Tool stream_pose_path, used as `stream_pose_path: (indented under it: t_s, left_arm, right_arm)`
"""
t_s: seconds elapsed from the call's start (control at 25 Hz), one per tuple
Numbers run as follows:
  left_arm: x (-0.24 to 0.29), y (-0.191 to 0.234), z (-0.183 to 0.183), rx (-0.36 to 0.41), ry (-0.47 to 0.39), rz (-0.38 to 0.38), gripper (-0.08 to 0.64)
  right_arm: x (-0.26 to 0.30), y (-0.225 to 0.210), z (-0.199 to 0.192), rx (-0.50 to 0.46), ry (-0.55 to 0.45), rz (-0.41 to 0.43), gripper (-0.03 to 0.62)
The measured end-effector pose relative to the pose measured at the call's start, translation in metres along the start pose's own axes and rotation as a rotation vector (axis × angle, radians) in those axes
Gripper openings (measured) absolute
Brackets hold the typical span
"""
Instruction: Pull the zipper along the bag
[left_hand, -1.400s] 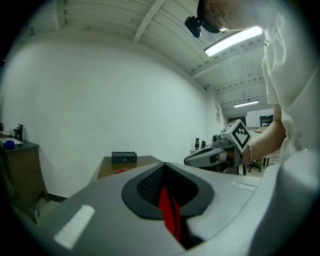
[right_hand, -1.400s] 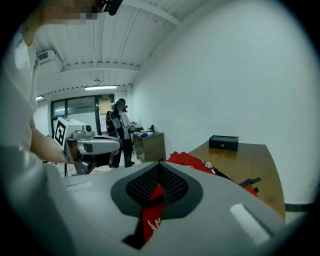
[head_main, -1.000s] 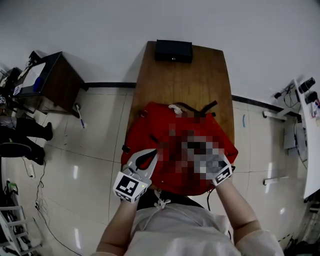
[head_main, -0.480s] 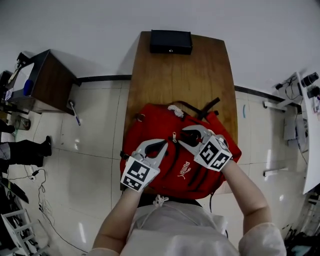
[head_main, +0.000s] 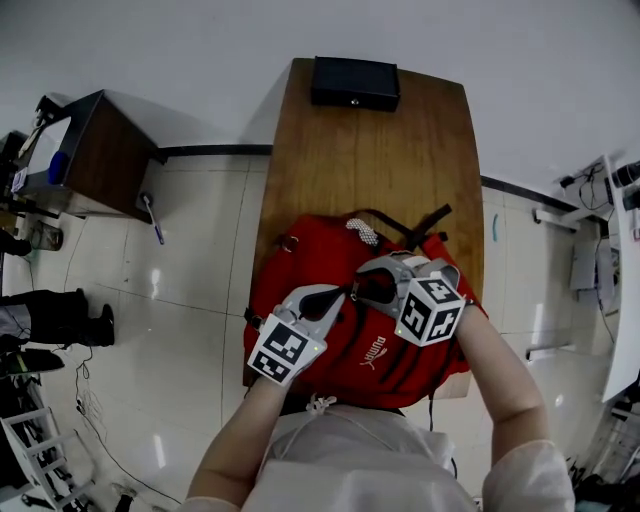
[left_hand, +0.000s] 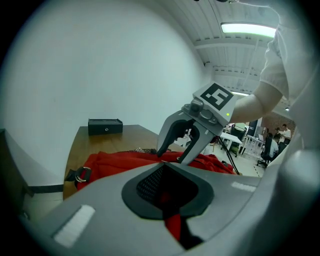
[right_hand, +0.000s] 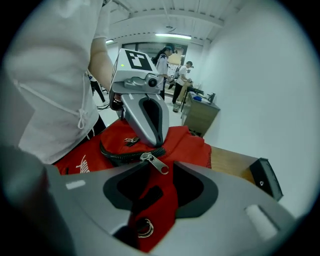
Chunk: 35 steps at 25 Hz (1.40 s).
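Observation:
A red backpack (head_main: 330, 260) lies on the near end of a wooden table (head_main: 370, 160). My left gripper (head_main: 340, 293) reaches in from the left and is shut on a fold of the bag's red fabric (left_hand: 172, 227) beside the black zipper track (right_hand: 130, 156). My right gripper (head_main: 372, 281) faces it from the right, tip to tip. Its jaws have just been opening and now stand wide. The silver zipper pull (right_hand: 156, 163) and red fabric lie between them, with the pads not pressing on either. In the left gripper view the right gripper (left_hand: 170, 157) shows its fingers spread.
A black box (head_main: 355, 83) sits at the table's far end. The bag's dark straps (head_main: 420, 222) trail toward the table's middle. A dark side table (head_main: 90, 150) stands on the tiled floor at left. A metal ring (right_hand: 145, 227) hangs on the bag under my right jaws.
Both grippers have come down and together over the middle of the bag. The right gripper has rolled over and its jaws have gone from shut to wide. The left stays shut.

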<state>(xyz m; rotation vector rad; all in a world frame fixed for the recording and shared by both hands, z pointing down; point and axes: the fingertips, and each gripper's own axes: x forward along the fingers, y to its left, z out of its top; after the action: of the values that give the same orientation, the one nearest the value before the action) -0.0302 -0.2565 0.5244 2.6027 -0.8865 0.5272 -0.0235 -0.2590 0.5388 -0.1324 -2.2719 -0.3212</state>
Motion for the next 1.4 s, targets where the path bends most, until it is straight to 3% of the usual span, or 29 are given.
stream_pose_path:
  t_s: [0.16,0.28,0.44,0.76,0.84,1.04,1.4]
  left_arm:
    - [0.002,0.002,0.0,-0.029,-0.003,-0.018,0.006]
    - [0.002,0.003,0.001,-0.051,0.0,-0.034,0.006]
    - [0.002,0.004,0.0,-0.067,0.011,-0.06,0.006]
    - [0.005,-0.004,0.008,-0.012,0.054,-0.087,0.006]
    - [0.006,-0.011,0.012,-0.003,0.052,-0.107,0.006]
    - [0.013,-0.02,0.011,0.003,0.061,-0.131,0.006]
    - [0.021,-0.018,-0.005,0.04,0.12,-0.101,0.006]
  right_arm:
    - [0.005,0.002,-0.001,-0.008,-0.01,0.127,0.139]
    - [0.008,0.007,0.001,-0.008,-0.003,0.23,0.093]
    - [0.009,0.009,0.002,-0.013,0.022,0.303,0.084]
    - [-0.008,0.017,-0.01,0.007,0.057,0.269,0.055]
    - [-0.015,0.02,-0.014,0.037,0.052,0.251,0.008]
    - [-0.022,0.025,-0.019,0.132,0.022,0.194,0.008]
    - [-0.024,0.053,-0.027,0.191,0.08,0.139,0.008]
